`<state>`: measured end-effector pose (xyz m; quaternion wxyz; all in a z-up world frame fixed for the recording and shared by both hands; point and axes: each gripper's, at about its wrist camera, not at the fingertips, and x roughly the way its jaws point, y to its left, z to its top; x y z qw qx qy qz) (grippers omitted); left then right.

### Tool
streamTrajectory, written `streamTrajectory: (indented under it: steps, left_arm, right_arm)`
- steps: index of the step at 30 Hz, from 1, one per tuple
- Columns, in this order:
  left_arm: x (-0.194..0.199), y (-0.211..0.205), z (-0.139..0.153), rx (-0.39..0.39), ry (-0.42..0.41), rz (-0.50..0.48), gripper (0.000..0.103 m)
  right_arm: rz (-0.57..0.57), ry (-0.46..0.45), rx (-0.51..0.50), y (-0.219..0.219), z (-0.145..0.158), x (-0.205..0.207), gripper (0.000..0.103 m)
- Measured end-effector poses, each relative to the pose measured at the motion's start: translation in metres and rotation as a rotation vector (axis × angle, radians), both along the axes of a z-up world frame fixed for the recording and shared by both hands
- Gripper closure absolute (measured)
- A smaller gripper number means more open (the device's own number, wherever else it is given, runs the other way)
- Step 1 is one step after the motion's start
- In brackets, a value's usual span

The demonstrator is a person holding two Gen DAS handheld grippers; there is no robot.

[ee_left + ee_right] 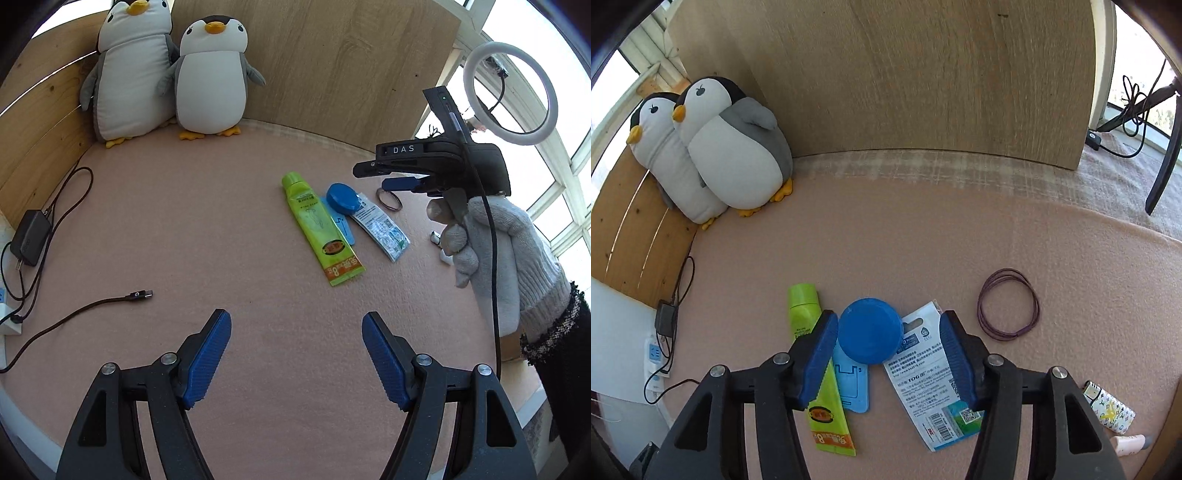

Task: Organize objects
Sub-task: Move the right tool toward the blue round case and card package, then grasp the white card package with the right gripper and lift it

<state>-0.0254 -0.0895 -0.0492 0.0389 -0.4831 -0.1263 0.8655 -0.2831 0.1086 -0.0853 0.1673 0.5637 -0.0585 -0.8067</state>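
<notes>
A pink felt-like surface (221, 229) is bounded at the back by an upright wooden panel (923, 81) and on the left by a slatted wooden board (40, 122). Two soft plush penguins (177, 74) lean in that back-left corner. A charger brick (31, 236) and its dark cable (92, 304) trail along the left edge, the plug end lying on open felt. The middle and near-left of the surface lie bare, giving wide room around the left gripper (295, 354), whose blue ribbed jaws stand wide apart over empty felt, holding nothing.

The task's things cluster right of centre: a glossy lime-green tube (812, 369) with an orange crimped end, a flat light-blue card holder (851, 387), a round matte blue disc (870, 330) resting on it, and a printed plastic packet (931, 391). A loop of thin purple hair ties (1008, 304) lies apart to the right. A patterned lighter (1110, 408) and a pale pink tube (1130, 443) sit near the right edge.

The right gripper (888, 354), held by a hand in a white knit glove (517, 251), hovers above this cluster with its jaws spread. The disc sits between them near the tips, closer to the left one. Whether it touches cannot be told. A ring light (509, 88) stands by the windows.
</notes>
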Motion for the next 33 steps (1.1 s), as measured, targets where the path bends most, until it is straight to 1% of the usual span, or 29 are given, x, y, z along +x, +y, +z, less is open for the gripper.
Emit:
streamTrajectory:
  steps: [4,6,9,11,12,15,20,24,30,33]
  left_arm:
    - [0.005,-0.013,-0.003,0.005,-0.009,0.025,0.026]
    - [0.006,-0.018,-0.003,0.006,-0.009,0.035,0.026]
    - [0.007,-0.026,-0.005,0.012,-0.010,0.048,0.026]
    - [0.007,-0.029,-0.006,0.015,-0.012,0.053,0.026]
    - [0.007,-0.029,-0.007,0.017,-0.013,0.054,0.026]
    - [0.005,-0.030,-0.008,0.022,-0.016,0.056,0.026]
    - [0.003,-0.026,-0.009,0.032,-0.014,0.048,0.026]
    - [0.000,-0.020,-0.010,0.041,-0.015,0.038,0.026]
    - [-0.004,-0.002,-0.010,0.043,-0.017,-0.001,0.026]
    - [-0.004,0.008,-0.010,0.041,-0.018,-0.020,0.026]
  right_arm:
    - [0.016,-0.036,0.029,-0.017,-0.015,-0.020,0.051]
    - [0.026,-0.045,0.060,-0.022,-0.020,-0.027,0.054]
    - [0.041,-0.070,0.089,-0.026,-0.031,-0.035,0.062]
    - [0.054,-0.084,0.118,-0.028,-0.036,-0.038,0.067]
    - [0.063,-0.074,0.130,-0.028,-0.036,-0.038,0.068]
    - [0.090,-0.082,0.156,-0.026,-0.036,-0.035,0.069]
    - [0.135,-0.083,0.176,-0.013,-0.037,-0.015,0.069]
    - [0.132,-0.088,0.165,0.004,-0.037,0.006,0.069]
    - [0.173,-0.050,0.210,0.019,-0.036,0.052,0.069]
    - [0.179,-0.042,0.198,0.030,-0.035,0.074,0.069]
